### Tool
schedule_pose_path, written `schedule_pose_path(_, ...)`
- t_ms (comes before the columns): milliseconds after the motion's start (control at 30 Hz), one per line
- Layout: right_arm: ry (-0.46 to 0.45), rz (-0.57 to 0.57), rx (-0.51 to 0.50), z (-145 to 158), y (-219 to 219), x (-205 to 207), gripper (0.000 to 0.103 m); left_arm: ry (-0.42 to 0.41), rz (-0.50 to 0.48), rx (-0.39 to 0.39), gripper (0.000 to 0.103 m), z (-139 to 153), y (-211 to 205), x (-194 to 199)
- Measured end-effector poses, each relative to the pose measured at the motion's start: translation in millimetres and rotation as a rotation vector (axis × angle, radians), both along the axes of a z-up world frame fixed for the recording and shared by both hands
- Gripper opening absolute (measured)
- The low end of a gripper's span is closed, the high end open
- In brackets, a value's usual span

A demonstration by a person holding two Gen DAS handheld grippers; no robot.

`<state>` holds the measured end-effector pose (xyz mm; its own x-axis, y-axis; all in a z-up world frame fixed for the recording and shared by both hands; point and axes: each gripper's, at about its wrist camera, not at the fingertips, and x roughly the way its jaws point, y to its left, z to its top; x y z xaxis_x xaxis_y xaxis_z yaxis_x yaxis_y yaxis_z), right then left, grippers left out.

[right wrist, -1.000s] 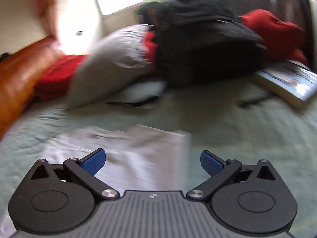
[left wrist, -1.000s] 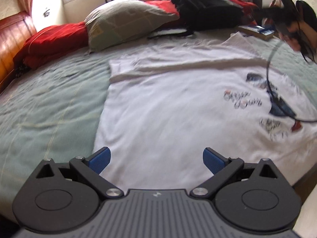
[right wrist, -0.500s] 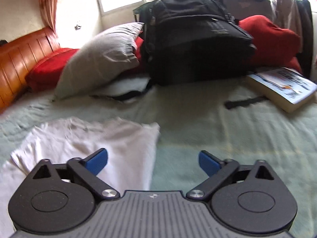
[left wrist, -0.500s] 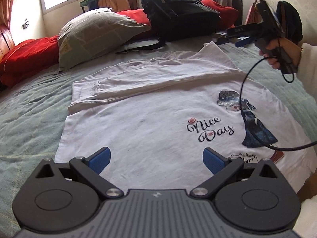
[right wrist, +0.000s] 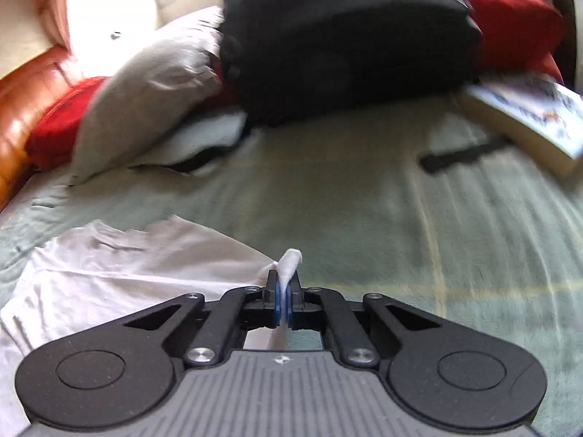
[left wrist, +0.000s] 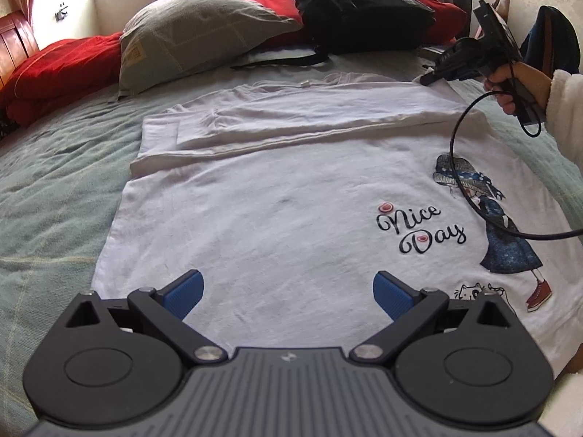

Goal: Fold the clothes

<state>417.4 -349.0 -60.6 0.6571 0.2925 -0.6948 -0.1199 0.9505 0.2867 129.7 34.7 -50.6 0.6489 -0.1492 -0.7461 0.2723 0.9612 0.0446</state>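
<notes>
Soft white T-shirt (left wrist: 291,218) flat, right gripper (right wrist: 283,291) pinching its corner; left gripper (left wrist: 288,295) wide

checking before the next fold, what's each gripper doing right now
left gripper: open, holding nothing, over the white t-shirt.
right gripper: closed on a pinch of the t-shirt's edge.

White T-shirt (left wrist: 291,218) on bed (left wrist: 54,189) — left gripper (left wrist: 288,291) jaws wide.

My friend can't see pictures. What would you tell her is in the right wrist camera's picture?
The right gripper is shut, pinching a corner of a white T-shirt spread on a green bedspread. Behind it, blurred, lie a grey pillow, a black backpack and a book.
</notes>
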Motion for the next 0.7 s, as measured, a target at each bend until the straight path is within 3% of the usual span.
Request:
schedule_pose_path(233, -0.007, -0.072, 0.084, 0.0, -19.9, -14.3, 0.024, -0.012, -0.013, -0.009, 0.099, 1.9, -1.0, -4.6)
schedule_pose_path(267, 0.0, -0.065, 0.118, 0.6, -24.3, -16.9, 0.029, -0.013, -0.012, -0.01, 0.099, 1.9, -0.5, -5.0)
schedule_pose_path(300, 0.02, -0.056, 0.144, -1.5, -26.7, -17.9, 0.04, -0.014, -0.01, -0.01, 0.099, 1.9, -0.3, -5.2)
schedule_pose_path(333, 0.04, -0.047, 0.17, -3.7, -29.1, -18.8, 0.044, -0.014, -0.009, -0.01, 0.099, 1.8, -0.5, -5.5)
schedule_pose_path(433, 0.038, -0.002, 0.201, -13.1, -28.0, -27.5, 0.045, -0.012, -0.015, -0.012, 0.099, 1.2, -1.6, -7.4)
schedule_pose_path(467, 0.026, 0.001, 0.207, -14.8, -27.0, -30.4, 0.045, -0.011, -0.019, -0.013, 0.099, 1.0, -1.9, -8.2)
schedule_pose_path(500, 0.014, 0.005, 0.213, -16.4, -26.1, -33.3, 0.035, -0.01, -0.02, -0.013, 0.099, 0.7, -2.1, -8.9)
schedule_pose_path(533, 0.004, -0.002, 0.215, -15.6, -24.9, -36.2, 0.009, -0.008, -0.018, -0.01, 0.099, 0.4, -2.0, -9.4)
schedule_pose_path(700, -0.034, -0.061, 0.166, -6.7, -23.4, -52.1, 0.005, -0.016, -0.005, -0.012, 0.099, 3.0, 2.2, -12.7)
